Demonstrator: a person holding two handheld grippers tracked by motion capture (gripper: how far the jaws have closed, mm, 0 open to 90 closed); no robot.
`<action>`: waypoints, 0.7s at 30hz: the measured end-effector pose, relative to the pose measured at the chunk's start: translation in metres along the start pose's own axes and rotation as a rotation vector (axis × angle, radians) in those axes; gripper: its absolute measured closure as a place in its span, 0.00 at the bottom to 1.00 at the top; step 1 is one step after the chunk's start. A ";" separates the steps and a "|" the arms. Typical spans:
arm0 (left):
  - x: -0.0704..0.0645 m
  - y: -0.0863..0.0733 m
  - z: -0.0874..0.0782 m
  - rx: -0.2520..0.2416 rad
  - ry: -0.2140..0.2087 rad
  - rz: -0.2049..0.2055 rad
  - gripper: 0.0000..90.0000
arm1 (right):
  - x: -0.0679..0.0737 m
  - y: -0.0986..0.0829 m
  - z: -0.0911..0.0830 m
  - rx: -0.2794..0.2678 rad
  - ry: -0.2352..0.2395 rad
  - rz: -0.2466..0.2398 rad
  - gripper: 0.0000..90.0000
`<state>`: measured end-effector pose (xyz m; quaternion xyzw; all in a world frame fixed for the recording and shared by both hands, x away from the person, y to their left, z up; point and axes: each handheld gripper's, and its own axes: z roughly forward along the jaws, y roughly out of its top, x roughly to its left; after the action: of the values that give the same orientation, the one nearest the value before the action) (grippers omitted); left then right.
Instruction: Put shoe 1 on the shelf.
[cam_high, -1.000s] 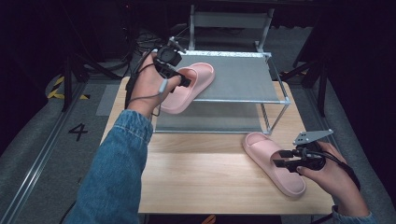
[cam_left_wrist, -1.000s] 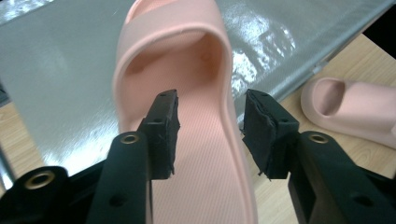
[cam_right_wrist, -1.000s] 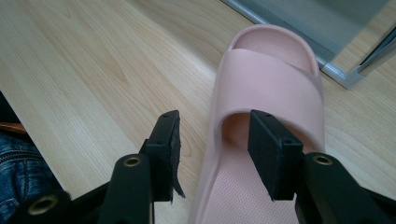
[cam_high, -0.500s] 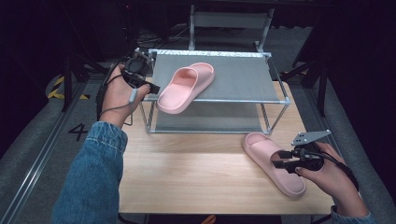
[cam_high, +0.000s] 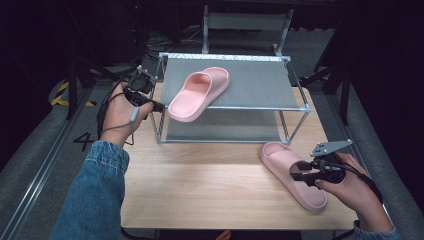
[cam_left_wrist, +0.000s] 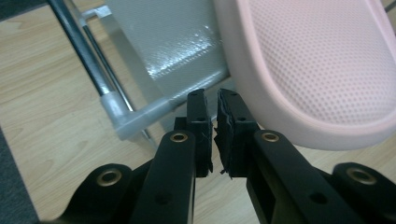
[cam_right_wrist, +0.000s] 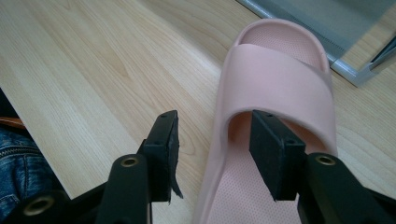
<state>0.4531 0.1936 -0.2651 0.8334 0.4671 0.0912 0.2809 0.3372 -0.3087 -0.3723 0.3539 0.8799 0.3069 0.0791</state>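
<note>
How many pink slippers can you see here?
2. One slipper lies on the top shelf of the metal rack, its heel overhanging the front edge. The other slipper lies on the table by the right gripper.

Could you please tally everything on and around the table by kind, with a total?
Pink slippers: 2, one on the rack's top shelf, one on the table
Metal two-shelf rack: 1
Wooden table: 1
Hand-held tongs: 2, the left tongs and the right tongs
Total: 6
</note>
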 end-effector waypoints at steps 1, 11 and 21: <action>-0.003 0.000 0.002 0.007 -0.004 0.002 0.93 | 0.000 0.000 0.000 0.002 0.001 0.003 0.59; -0.021 0.003 0.007 0.018 -0.039 0.031 0.98 | -0.001 -0.001 0.001 0.000 0.000 0.004 0.59; -0.055 0.012 0.016 0.028 -0.077 0.104 0.93 | 0.000 -0.001 0.002 0.006 0.002 0.004 0.58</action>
<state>0.4383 0.1368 -0.2650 0.8632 0.4133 0.0672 0.2820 0.3376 -0.3085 -0.3747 0.3558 0.8802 0.3045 0.0766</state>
